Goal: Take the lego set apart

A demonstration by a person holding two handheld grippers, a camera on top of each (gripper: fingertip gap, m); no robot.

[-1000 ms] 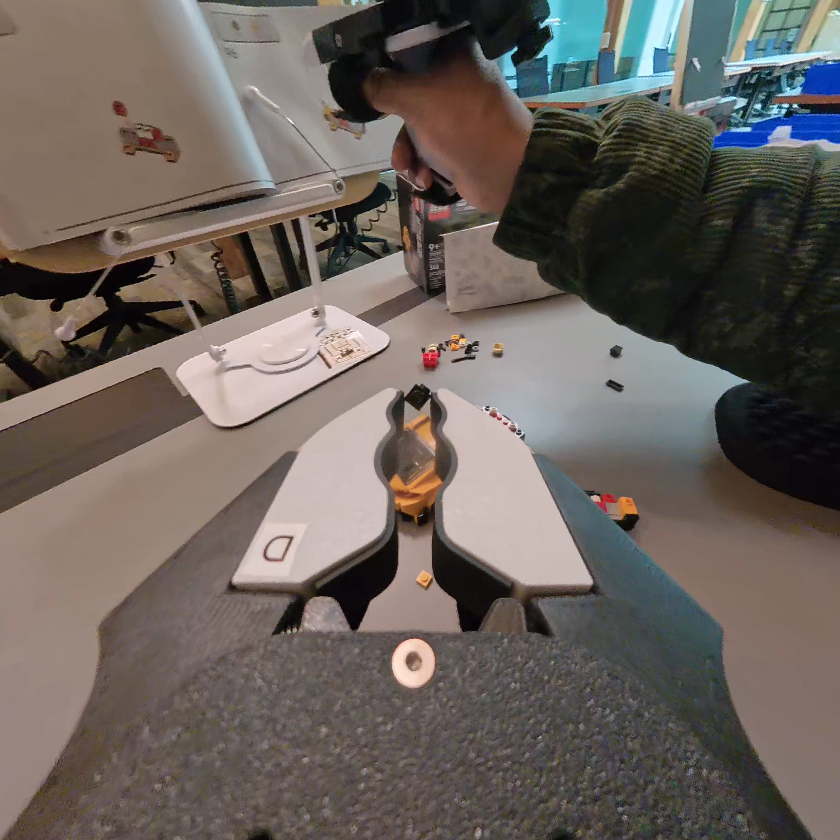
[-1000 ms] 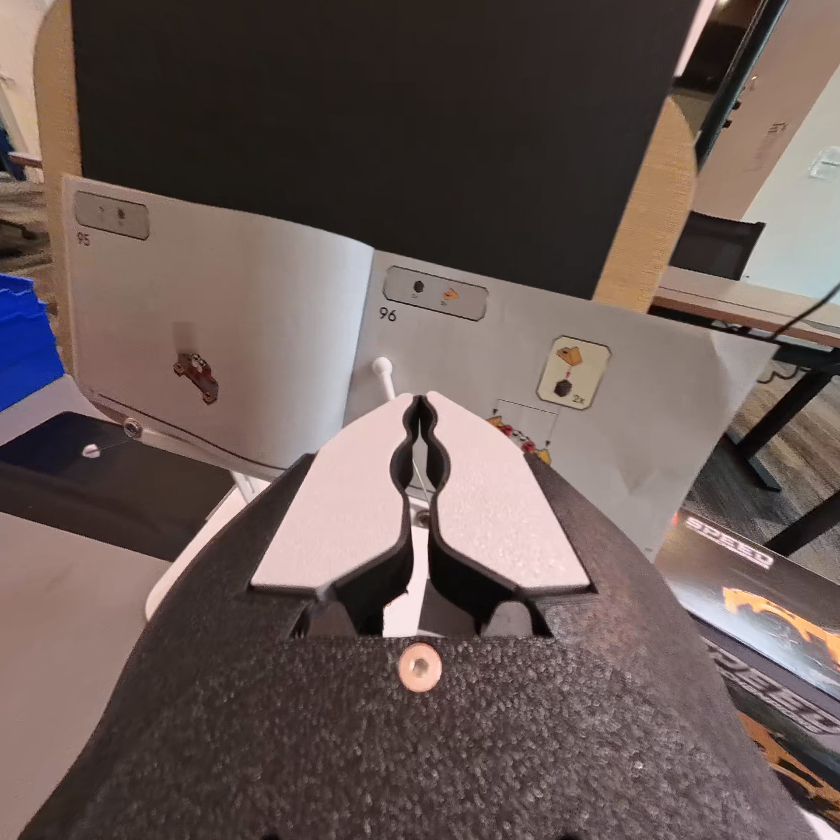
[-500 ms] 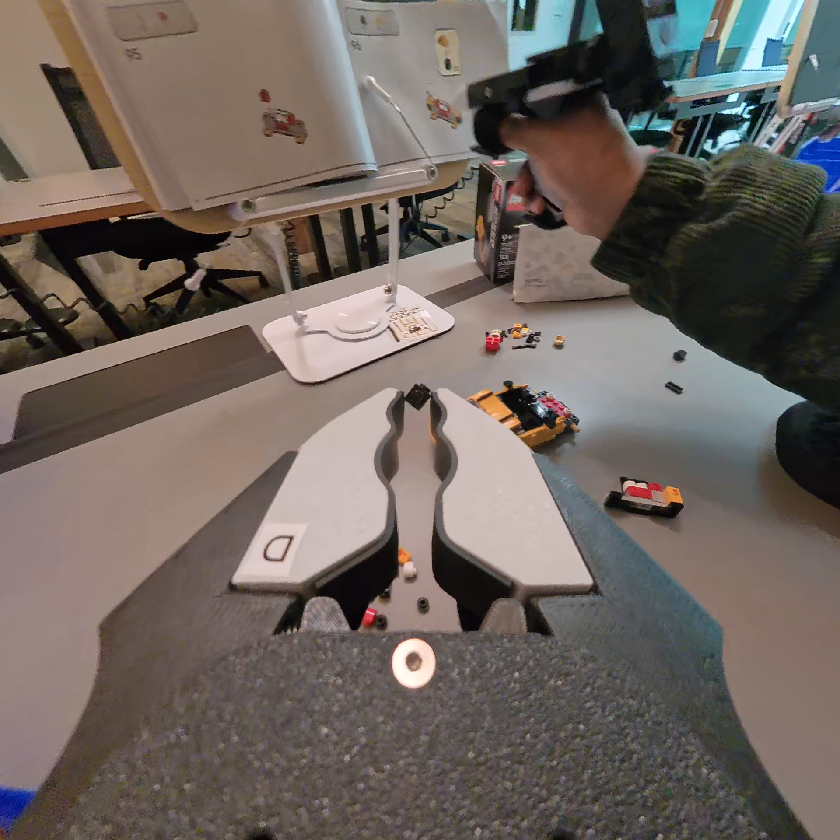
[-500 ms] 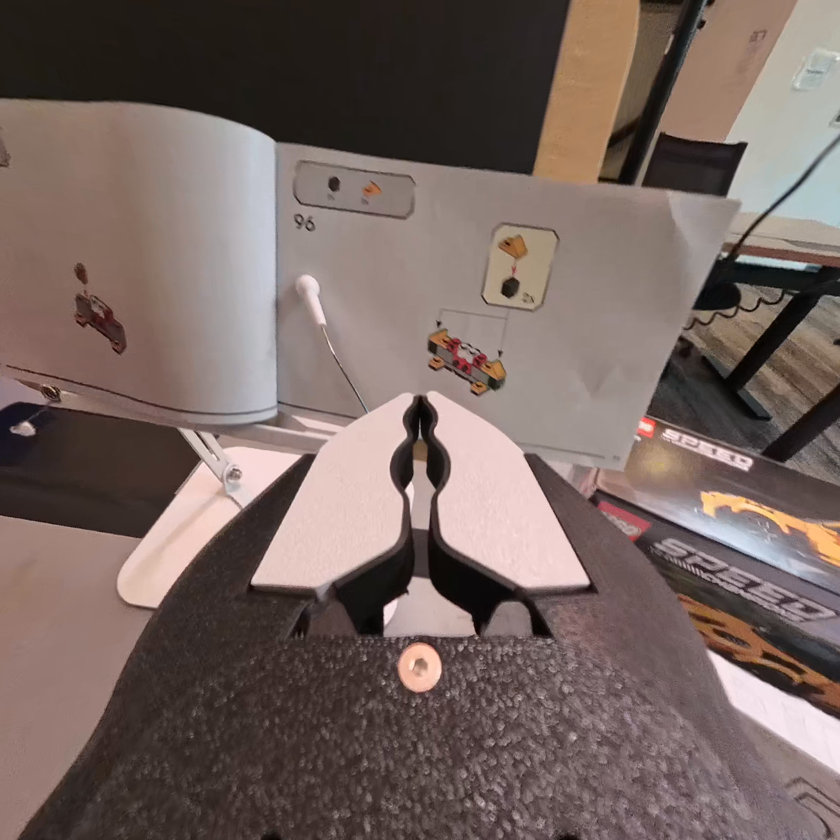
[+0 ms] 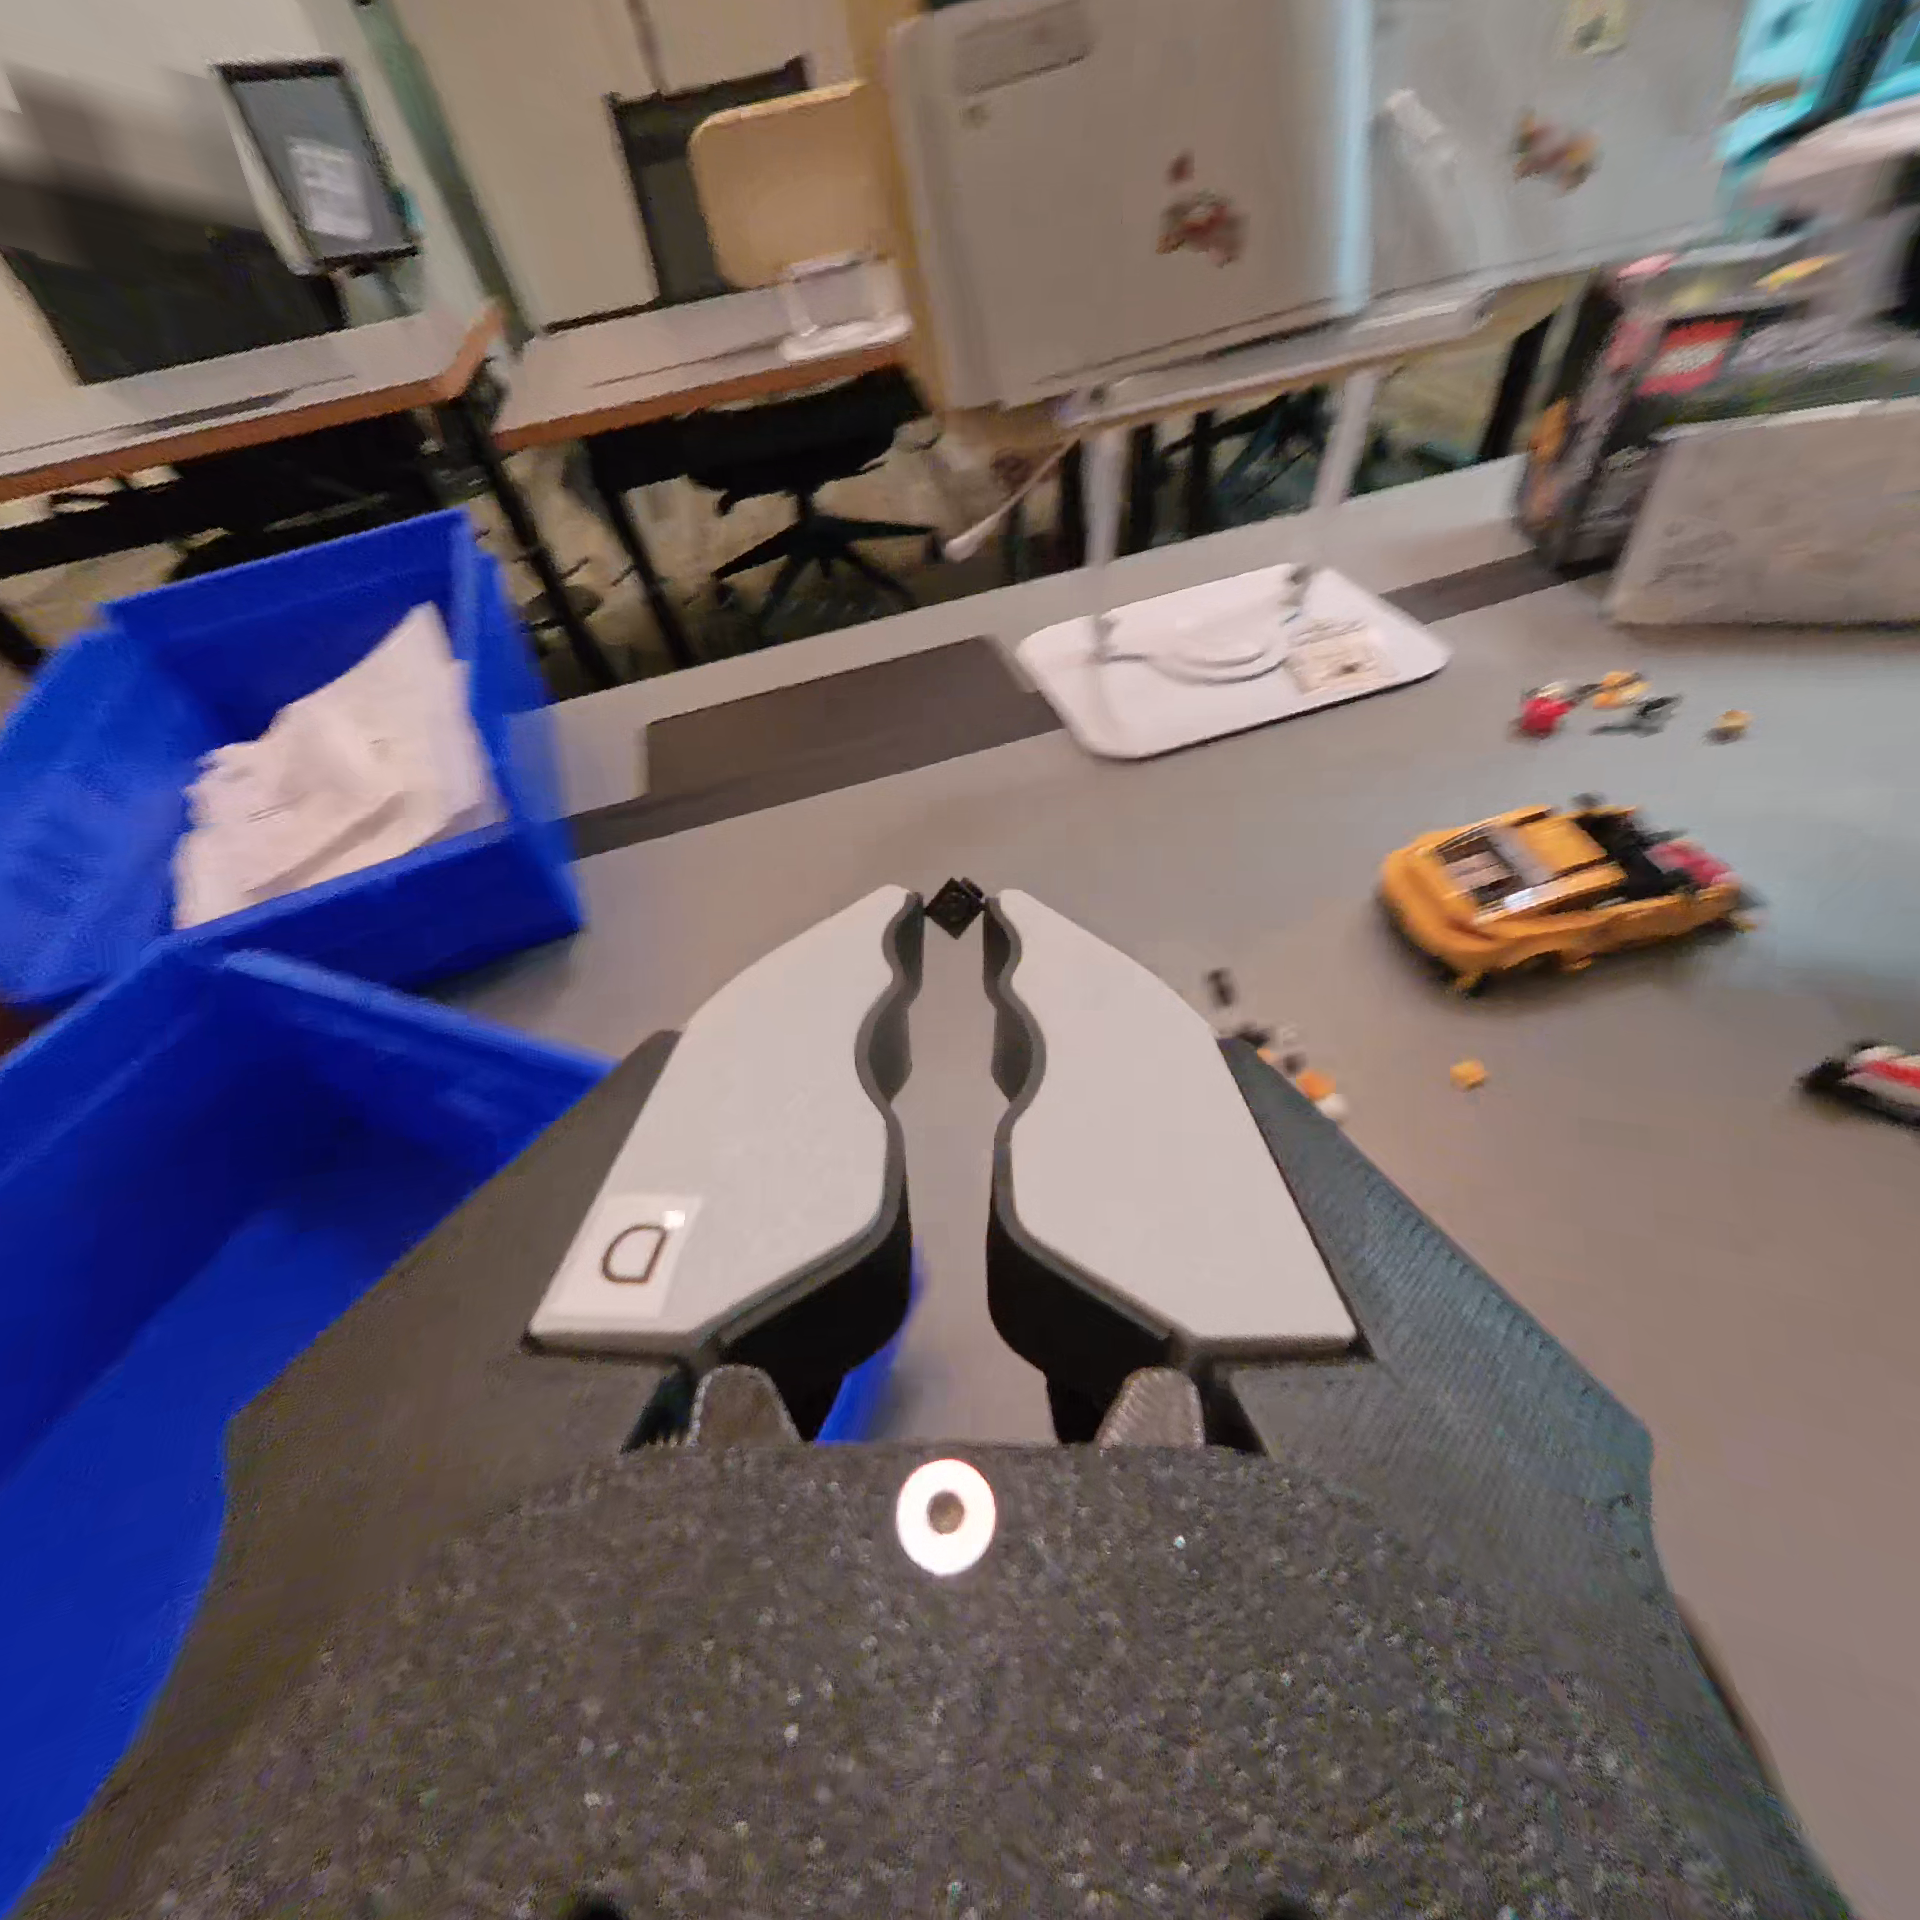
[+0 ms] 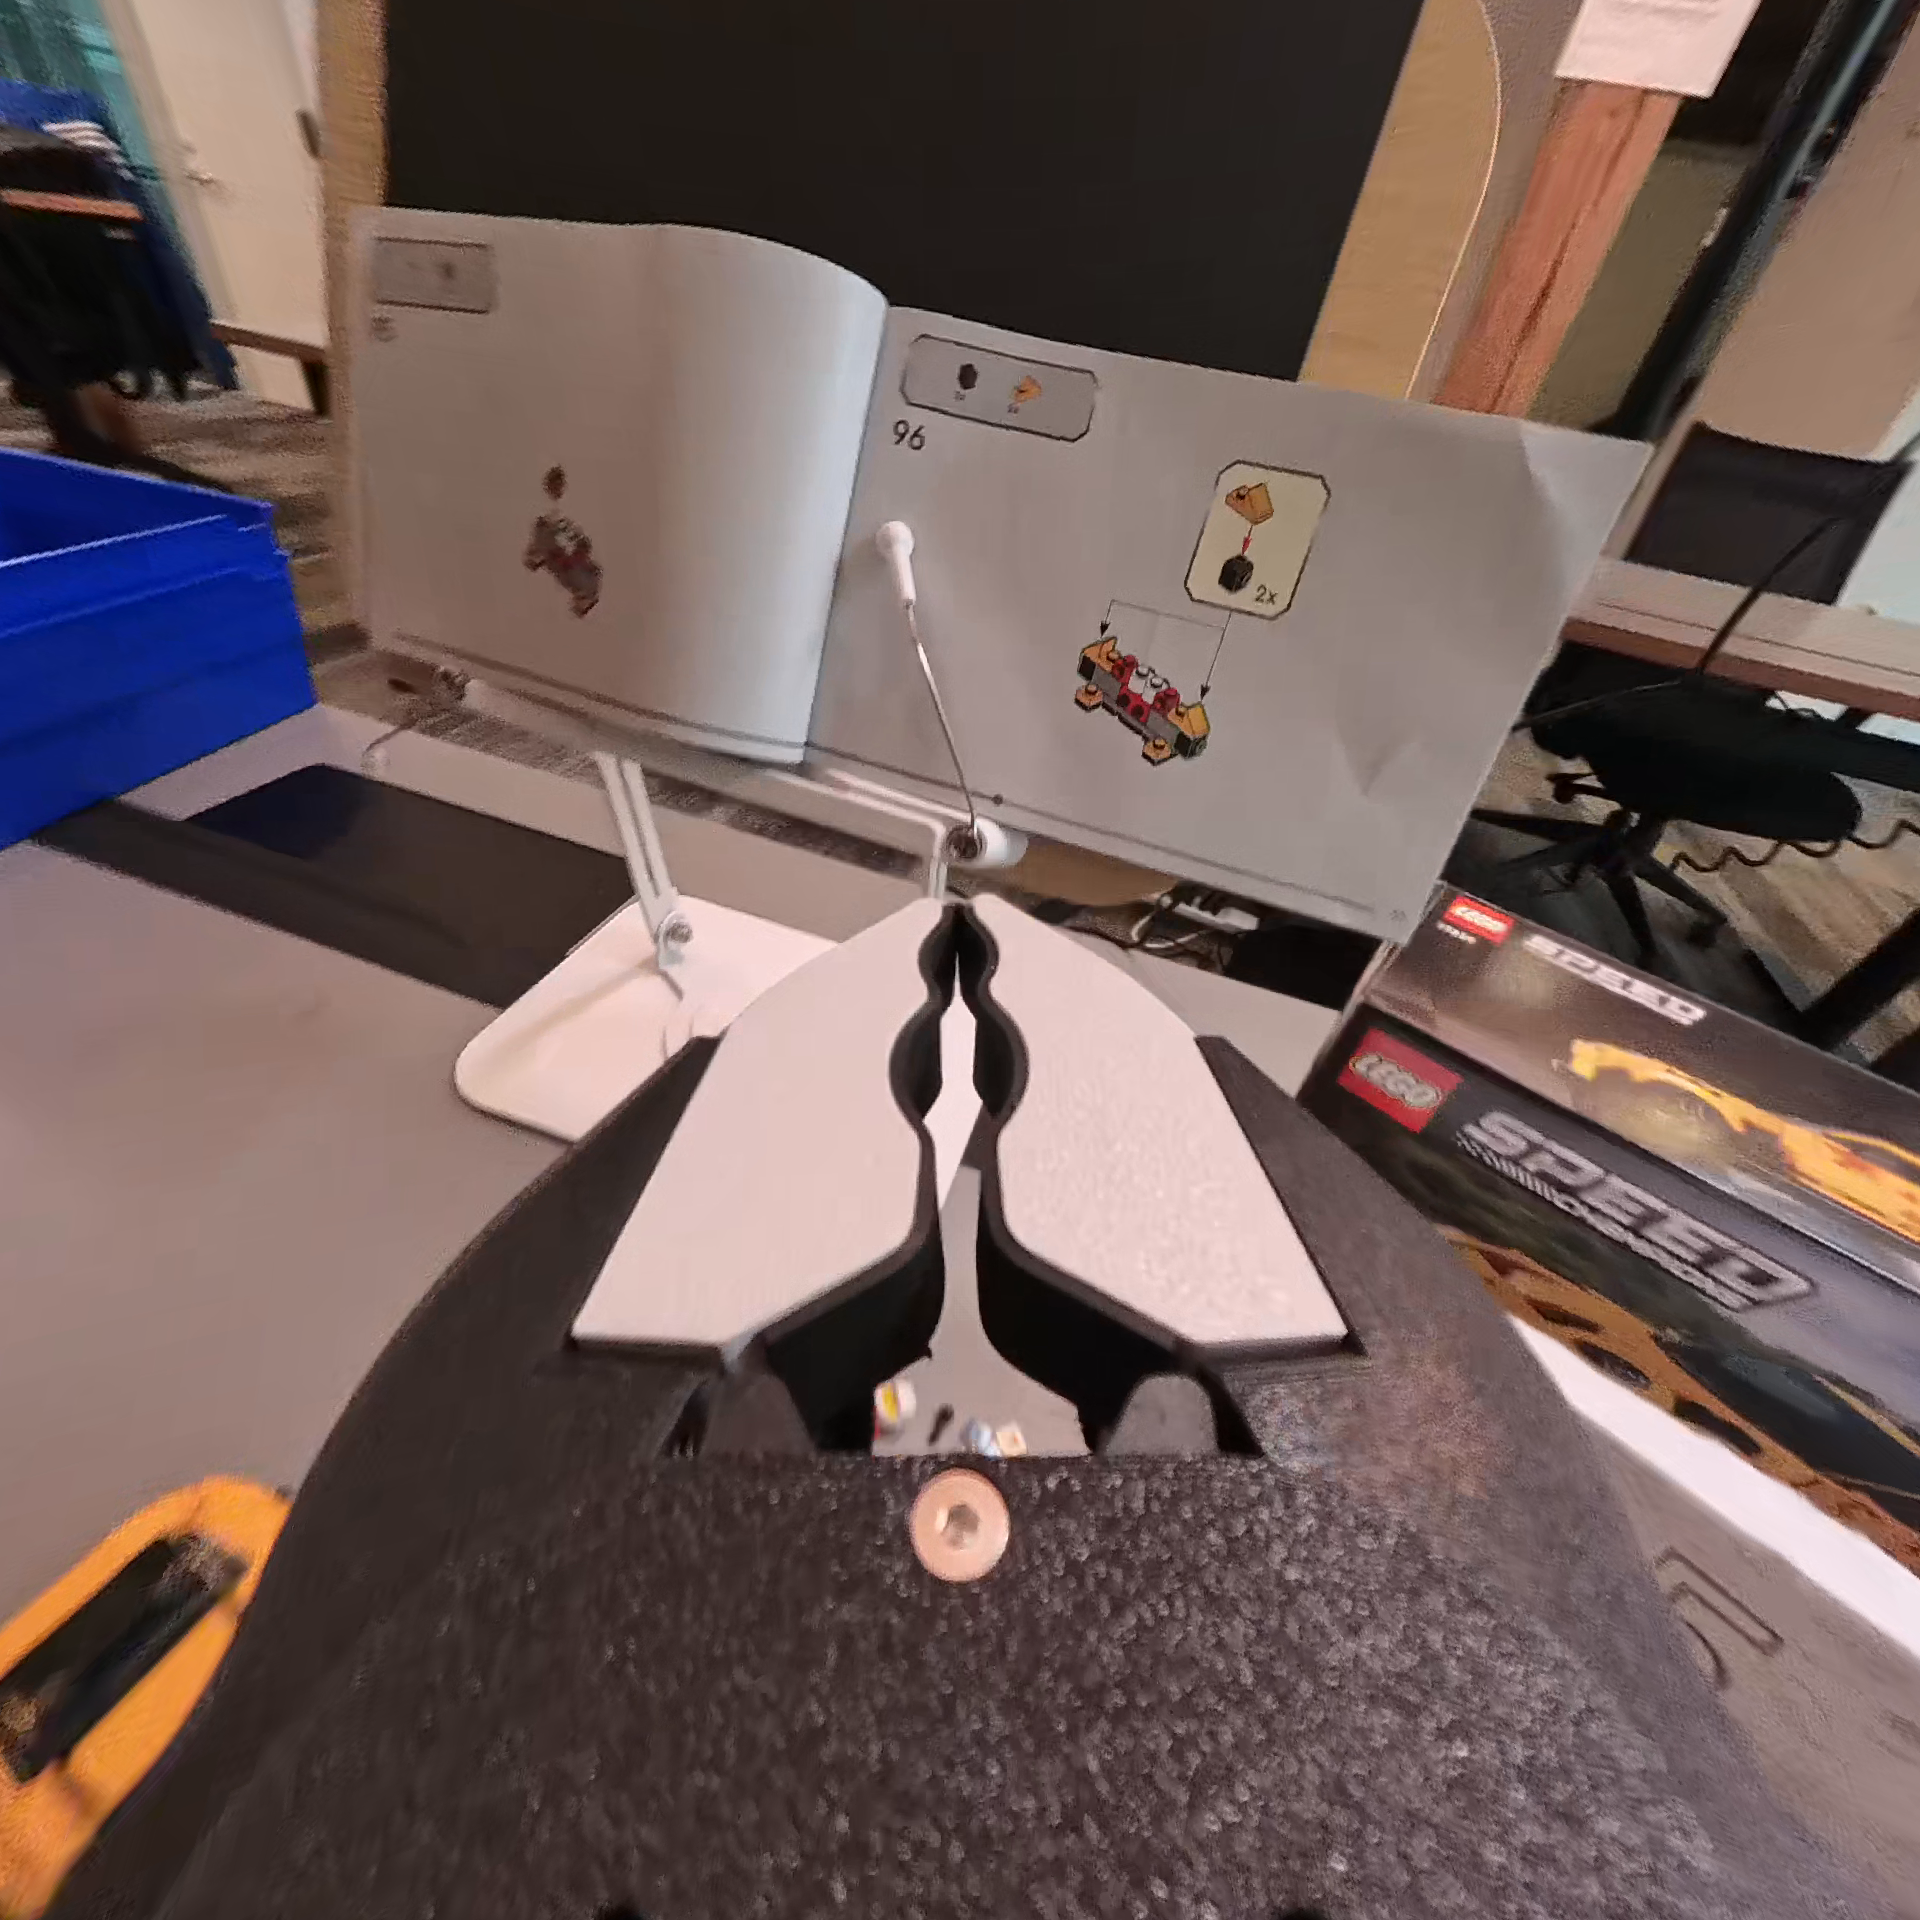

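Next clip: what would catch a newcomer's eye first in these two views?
The yellow lego car on the grey table, right of the left hand-held gripper, which pinches a small black piece at its tips. Two blue bins sit at the left. In the right wrist view, an open instruction booklet on a white stand fills the middle, above the shut right hand-held gripper.

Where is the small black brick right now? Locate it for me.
In the left wrist view, the small black brick is pinched between the fingertips of the left gripper, above the grey table, between the blue bins and the yellow car.
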